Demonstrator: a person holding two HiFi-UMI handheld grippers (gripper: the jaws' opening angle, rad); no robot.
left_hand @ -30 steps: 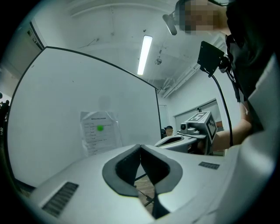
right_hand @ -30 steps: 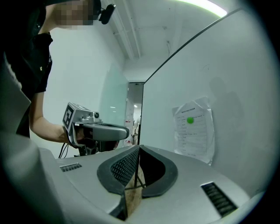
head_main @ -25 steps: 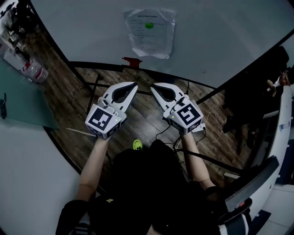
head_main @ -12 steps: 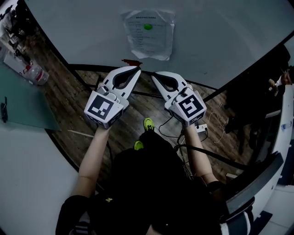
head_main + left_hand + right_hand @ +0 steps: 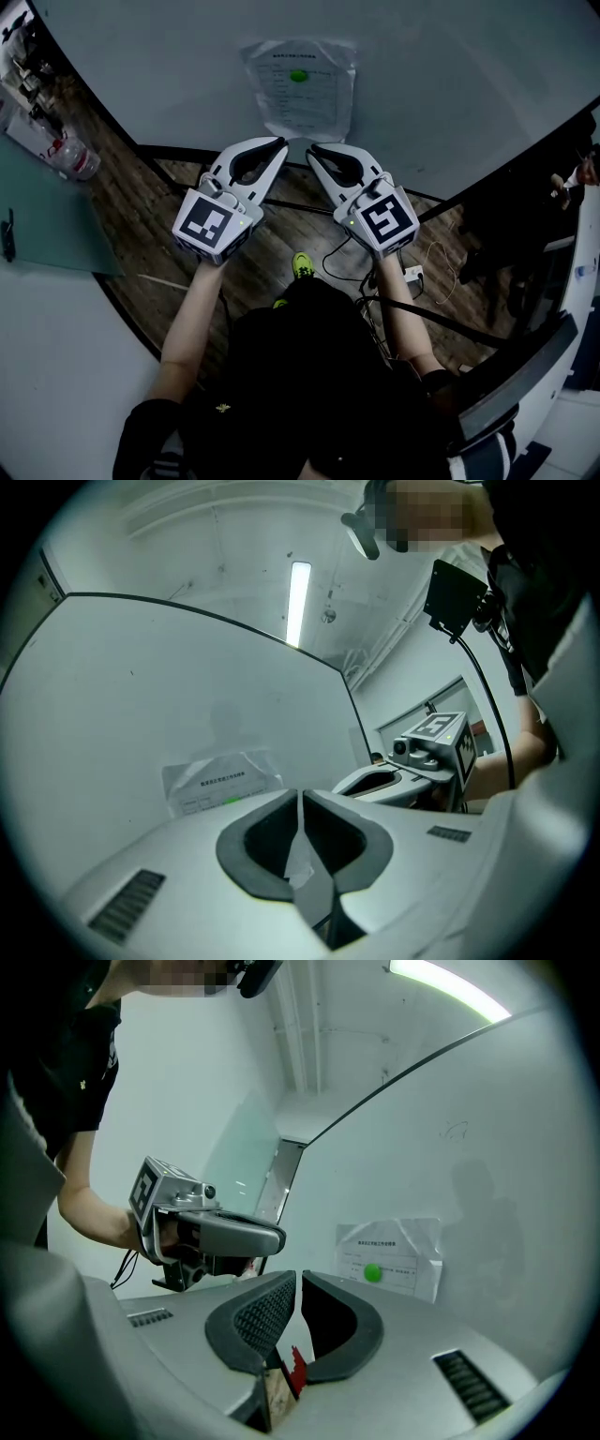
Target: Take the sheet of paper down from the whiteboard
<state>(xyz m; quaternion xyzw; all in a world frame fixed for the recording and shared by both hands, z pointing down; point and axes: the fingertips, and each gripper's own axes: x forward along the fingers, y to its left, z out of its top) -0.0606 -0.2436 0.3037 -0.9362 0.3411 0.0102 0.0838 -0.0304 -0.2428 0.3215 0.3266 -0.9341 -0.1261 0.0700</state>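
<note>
The sheet of paper [image 5: 300, 89] hangs on the whiteboard [image 5: 178, 56], wrinkled, with a round green dot [image 5: 299, 76] on it near its top edge; whether the dot is a magnet or a mark on the page cannot be made out. Both claws are held level, side by side and close together, pointing at the board just under the sheet's lower edge, and neither touches the paper. The left claw [image 5: 280, 143] has its jaws almost together with only a hairline slit at the tips; they have just been easing apart, and nothing is between them. In its own view the left claw [image 5: 300, 795] points at the board with the sheet [image 5: 220, 780] a little to the left of the tips, and the right claw [image 5: 349, 786] shows just beside it. The right claw [image 5: 313, 150] likewise shows a narrow gap and has just been opening, with nothing in its grasp. From the right claw [image 5: 297, 1278] the sheet [image 5: 389, 1258] and its green dot [image 5: 373, 1273] lie ahead to the right, and the left claw [image 5: 274, 1237] sits to the left. Below the board is a wooden floor [image 5: 141, 202] with a cable [image 5: 336, 258] on it.
</note>
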